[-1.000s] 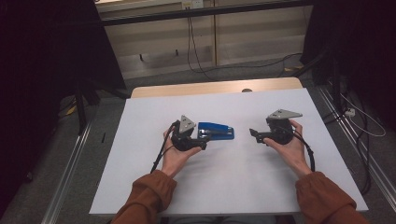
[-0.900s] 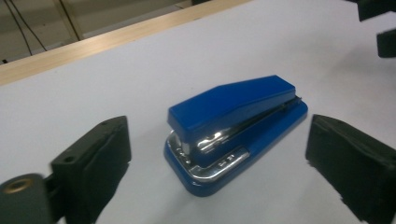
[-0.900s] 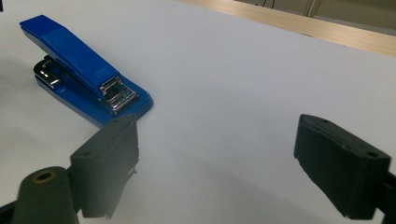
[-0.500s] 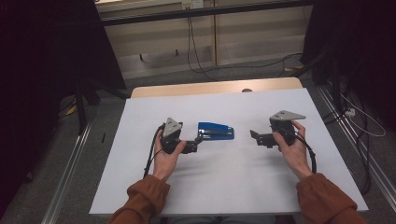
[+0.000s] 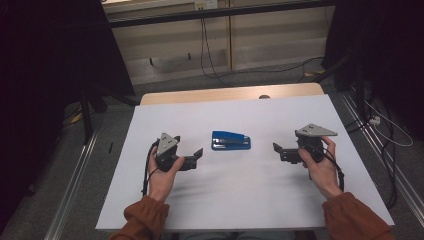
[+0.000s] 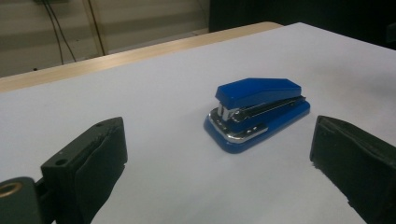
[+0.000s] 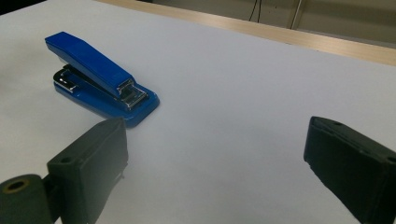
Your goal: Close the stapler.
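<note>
A blue stapler [image 5: 230,140] lies flat on the white table [image 5: 240,200], free of both grippers. My left gripper [image 5: 197,156] hovers to its left and points at it, a short gap between them. Its jaws have just been opening and stand open with nothing between them. In the left gripper view the stapler [image 6: 259,109] lies ahead of the left gripper [image 6: 219,163]. My right gripper [image 5: 276,150] is farther off on the stapler's right; its jaws have also just been opening and are empty. In the right gripper view the stapler [image 7: 100,79] sits at upper left of the right gripper [image 7: 215,158].
A wooden strip [image 5: 225,94] borders the table's far edge. Cables [image 5: 210,60] trail over the floor behind the table, and metal rails [image 5: 75,200] run along both sides. Dark stands [image 5: 90,100] stand at the back left.
Both grippers have drawn back from the stapler, the left one leftward and the right one rightward. The stapler stays where it was on the table.
</note>
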